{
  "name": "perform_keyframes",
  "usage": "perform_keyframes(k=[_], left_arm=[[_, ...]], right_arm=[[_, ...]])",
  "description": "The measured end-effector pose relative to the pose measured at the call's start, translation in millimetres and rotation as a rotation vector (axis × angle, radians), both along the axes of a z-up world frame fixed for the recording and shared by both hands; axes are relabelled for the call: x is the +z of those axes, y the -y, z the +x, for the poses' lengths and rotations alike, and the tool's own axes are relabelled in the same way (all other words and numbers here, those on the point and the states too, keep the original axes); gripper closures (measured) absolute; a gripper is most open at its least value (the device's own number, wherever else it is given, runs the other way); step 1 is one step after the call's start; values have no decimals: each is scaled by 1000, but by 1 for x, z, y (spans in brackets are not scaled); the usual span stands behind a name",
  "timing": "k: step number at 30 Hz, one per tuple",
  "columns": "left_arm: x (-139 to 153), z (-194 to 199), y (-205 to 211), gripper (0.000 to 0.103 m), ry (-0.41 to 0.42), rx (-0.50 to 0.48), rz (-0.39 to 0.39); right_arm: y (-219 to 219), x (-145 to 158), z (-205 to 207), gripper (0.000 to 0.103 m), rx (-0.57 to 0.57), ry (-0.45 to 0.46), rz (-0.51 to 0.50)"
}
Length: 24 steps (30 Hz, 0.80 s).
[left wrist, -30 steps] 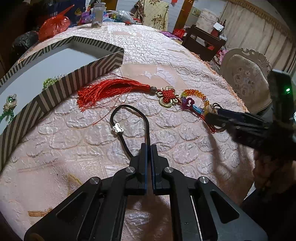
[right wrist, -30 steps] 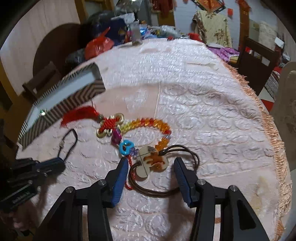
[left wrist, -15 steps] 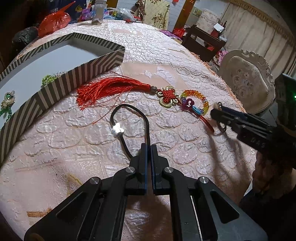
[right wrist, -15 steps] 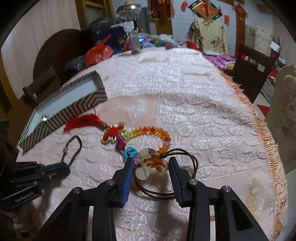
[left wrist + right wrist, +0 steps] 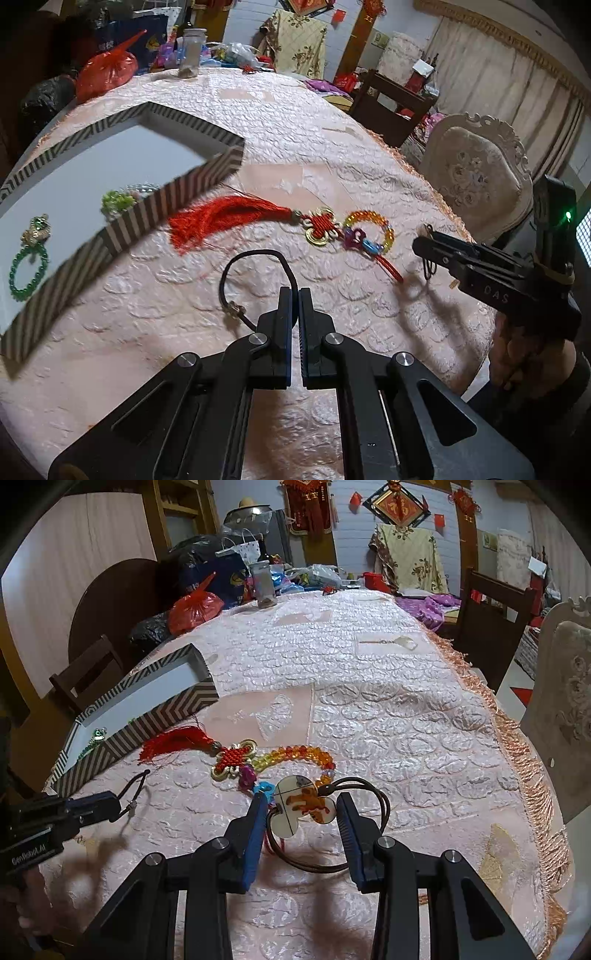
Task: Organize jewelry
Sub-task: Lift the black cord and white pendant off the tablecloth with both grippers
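My left gripper (image 5: 294, 295) is shut on a black cord necklace (image 5: 255, 254) with a small metal charm (image 5: 235, 309), lifted off the table. My right gripper (image 5: 301, 805) has its jaws closed onto a white pendant with an orange figure (image 5: 301, 805) on a brown cord (image 5: 369, 794), held above the cloth. A red tassel ornament with a knot and amber beads (image 5: 280, 221) lies on the table; it also shows in the right wrist view (image 5: 236, 757). The striped box (image 5: 122, 229) at left holds a green bead bracelet (image 5: 27, 266) and a green trinket (image 5: 118, 201).
The round table carries a pink quilted cloth (image 5: 369, 701) with a fringe edge. Bags, a jar (image 5: 192, 51) and clutter stand at the far side. An ornate white chair (image 5: 476, 177) and a dark wooden chair (image 5: 491, 627) stand at the right.
The right jaws have narrowed onto the pendant and lifted it with its cord. The left gripper has risen with the black cord, and the charm now hangs off the cloth.
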State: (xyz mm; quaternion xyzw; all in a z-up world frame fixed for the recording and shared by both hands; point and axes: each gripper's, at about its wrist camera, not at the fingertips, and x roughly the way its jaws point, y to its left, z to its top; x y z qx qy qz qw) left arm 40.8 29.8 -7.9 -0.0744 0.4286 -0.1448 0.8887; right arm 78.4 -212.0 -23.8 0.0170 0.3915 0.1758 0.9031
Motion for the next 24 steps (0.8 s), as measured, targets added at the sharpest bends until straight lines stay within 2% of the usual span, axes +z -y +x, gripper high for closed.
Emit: perform_keyframes(k=[5, 12, 24], left_arm=[[9, 0, -6, 101, 22, 21, 21], [20, -1, -16, 101, 36, 75, 49], [44, -10, -35, 101, 76, 99, 5]], right_arm=[[0, 5, -6, 66, -5, 7, 4], [-4, 6, -13, 66, -44, -38, -41], [-13, 22, -23, 66, -61, -37, -68]])
